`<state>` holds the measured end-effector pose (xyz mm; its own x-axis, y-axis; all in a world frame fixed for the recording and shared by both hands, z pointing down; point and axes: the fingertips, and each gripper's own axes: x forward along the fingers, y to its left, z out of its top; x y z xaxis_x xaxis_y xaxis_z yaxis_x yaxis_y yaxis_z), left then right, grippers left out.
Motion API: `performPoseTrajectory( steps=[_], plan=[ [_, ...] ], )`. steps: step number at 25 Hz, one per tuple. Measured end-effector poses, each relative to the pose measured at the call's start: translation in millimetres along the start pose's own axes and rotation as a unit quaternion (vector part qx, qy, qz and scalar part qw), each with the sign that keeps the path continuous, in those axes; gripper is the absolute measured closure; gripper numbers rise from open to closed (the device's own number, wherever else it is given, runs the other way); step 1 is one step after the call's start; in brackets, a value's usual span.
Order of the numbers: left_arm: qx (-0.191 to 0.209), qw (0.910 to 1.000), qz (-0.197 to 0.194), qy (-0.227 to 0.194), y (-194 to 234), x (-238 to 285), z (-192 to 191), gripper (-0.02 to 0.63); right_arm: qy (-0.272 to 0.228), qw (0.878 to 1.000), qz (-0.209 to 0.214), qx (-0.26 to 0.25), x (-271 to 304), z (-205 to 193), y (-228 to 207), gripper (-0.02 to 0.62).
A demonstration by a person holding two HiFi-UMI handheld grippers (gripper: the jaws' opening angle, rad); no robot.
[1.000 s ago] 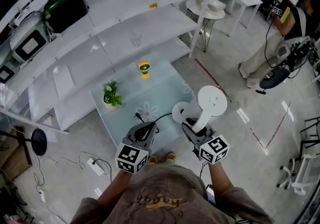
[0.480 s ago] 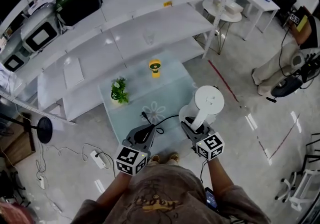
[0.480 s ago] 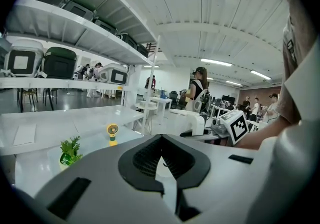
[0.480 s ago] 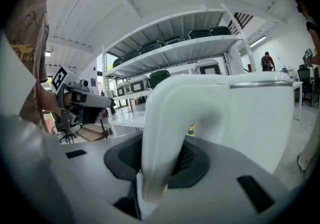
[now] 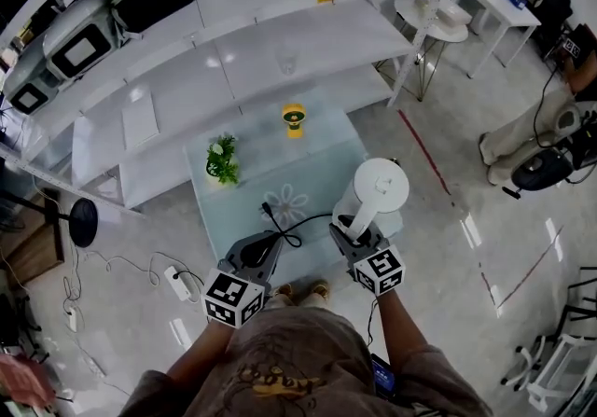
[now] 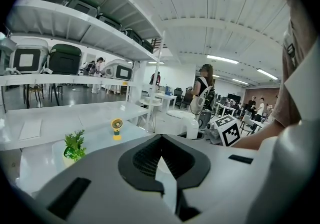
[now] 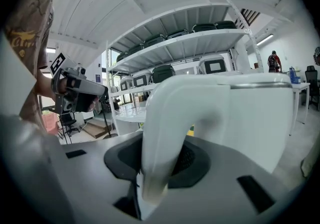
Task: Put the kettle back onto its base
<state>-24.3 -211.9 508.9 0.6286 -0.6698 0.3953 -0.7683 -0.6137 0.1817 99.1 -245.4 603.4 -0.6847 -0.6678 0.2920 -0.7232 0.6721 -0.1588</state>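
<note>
While my right claw (image 5: 351, 229) holds the kettle (image 5: 379, 189) handle and my left claw (image 5: 260, 248) is shut, setting it down crooked could tip it off the base (image 5: 341, 214).

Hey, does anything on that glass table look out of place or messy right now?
Only the black cord: it lies in a loose loop across the glass table. The white kettle is held by its handle in the right gripper. The plant and small yellow fan stand upright; nothing looks spilled.
</note>
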Motion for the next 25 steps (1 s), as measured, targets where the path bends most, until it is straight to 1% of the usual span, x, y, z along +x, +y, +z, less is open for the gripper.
performPoseTrajectory(
  steps=[10,15,19,25],
  plan=[
    [0.0,0.9999,0.011,0.012,2.3,0.0,-3.3,0.584,0.01,0.999,0.007,-0.029,9.5,-11.0,-0.6,0.485],
    [0.0,0.9998,0.017,0.012,6.8,-1.8,-2.7,0.584,0.012,1.0,0.012,-0.025,11.6,-15.7,1.5,0.483],
    [-0.002,0.9997,0.02,0.013,8.9,-2.9,-2.0,0.584,0.024,0.999,0.014,-0.025,10.5,-23.3,4.4,0.482],
    [-0.002,0.9996,0.02,0.021,10.5,-2.9,-7.3,0.584,0.018,0.999,0.014,-0.032,11.7,-28.2,7.3,0.482]
  ],
)
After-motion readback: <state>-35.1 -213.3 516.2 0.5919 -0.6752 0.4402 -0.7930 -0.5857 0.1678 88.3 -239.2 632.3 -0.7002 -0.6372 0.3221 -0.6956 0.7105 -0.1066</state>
